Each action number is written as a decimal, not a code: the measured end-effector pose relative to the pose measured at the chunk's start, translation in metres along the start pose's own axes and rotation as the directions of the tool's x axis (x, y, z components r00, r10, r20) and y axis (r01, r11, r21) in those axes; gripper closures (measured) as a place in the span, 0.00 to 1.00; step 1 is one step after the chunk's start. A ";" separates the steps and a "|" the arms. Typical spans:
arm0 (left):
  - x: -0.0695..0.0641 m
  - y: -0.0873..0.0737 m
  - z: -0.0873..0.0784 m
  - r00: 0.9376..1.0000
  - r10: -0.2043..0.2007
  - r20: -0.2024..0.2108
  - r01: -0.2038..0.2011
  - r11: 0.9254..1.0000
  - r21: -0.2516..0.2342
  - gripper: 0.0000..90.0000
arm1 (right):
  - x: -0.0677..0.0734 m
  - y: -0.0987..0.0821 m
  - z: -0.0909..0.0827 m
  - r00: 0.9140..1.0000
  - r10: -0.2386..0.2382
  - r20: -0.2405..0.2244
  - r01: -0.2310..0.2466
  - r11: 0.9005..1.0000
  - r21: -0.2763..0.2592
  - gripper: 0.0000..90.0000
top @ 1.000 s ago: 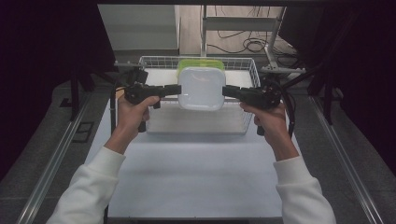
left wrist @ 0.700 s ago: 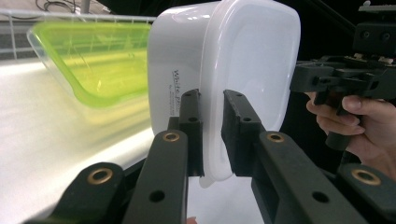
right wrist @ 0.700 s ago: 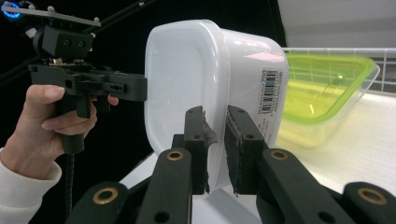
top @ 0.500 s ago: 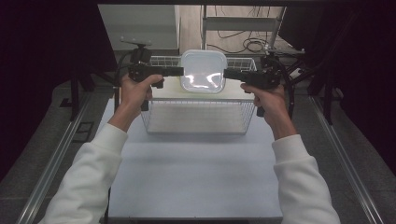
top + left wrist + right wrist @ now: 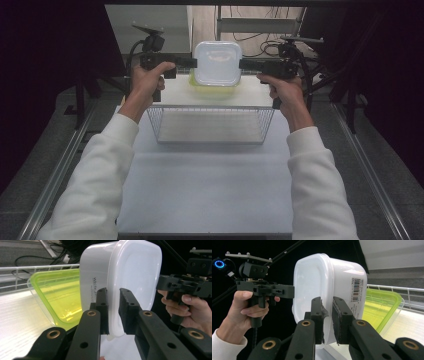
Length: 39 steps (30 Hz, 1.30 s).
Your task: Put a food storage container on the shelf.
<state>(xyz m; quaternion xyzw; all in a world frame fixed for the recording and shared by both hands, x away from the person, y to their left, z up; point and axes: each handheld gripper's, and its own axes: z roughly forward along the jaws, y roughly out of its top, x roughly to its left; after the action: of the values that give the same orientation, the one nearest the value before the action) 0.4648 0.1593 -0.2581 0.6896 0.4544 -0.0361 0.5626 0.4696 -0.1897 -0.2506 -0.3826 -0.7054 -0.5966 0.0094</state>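
A white translucent plastic container hangs in the air over the far end of the wire basket. My left gripper is shut on its left rim and my right gripper on its right rim. In the left gripper view the jaws pinch the container's edge. The right gripper view shows its jaws clamped on the opposite edge. Under the white one, a clear container with a yellow-green tint rests inside the basket.
The basket stands on a white table, with metal rails along both sides. Cables and a shelf lie beyond the far edge. Dark curtains hang left and right. The basket's wire rim runs behind the green container.
Both hands have lifted the white container up and carried it away from the person, from low in the basket to above its far end. The green container now shows beneath it.
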 end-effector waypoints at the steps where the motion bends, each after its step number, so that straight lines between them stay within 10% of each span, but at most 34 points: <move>1: 0.001 0.001 0.000 1.000 -0.004 0.000 0.004 1.000 0.000 0.88 | -0.002 0.001 0.002 1.000 0.012 -0.002 -0.012 1.000 0.004 0.88; 17: 0.019 0.007 0.012 0.998 -0.060 -0.022 0.060 0.998 0.018 0.88 | -0.026 0.008 0.022 0.995 0.099 0.010 -0.100 0.994 0.039 0.88; 27: 0.029 0.010 0.012 0.992 -0.123 0.031 0.122 0.992 0.035 0.89 | -0.034 0.008 0.026 0.988 0.154 0.000 -0.154 0.987 0.036 0.87; 39: 0.052 0.019 0.017 0.952 -0.286 0.106 0.285 0.958 0.029 0.89 | -0.045 0.019 0.035 0.974 0.224 0.001 -0.224 0.973 0.058 0.83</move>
<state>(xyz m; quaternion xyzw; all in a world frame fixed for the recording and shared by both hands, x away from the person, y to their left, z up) 0.5155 0.1766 -0.2794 0.6175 0.5176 -0.1579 0.5708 0.5274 -0.1834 -0.2656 -0.4578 -0.6746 -0.5721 0.0897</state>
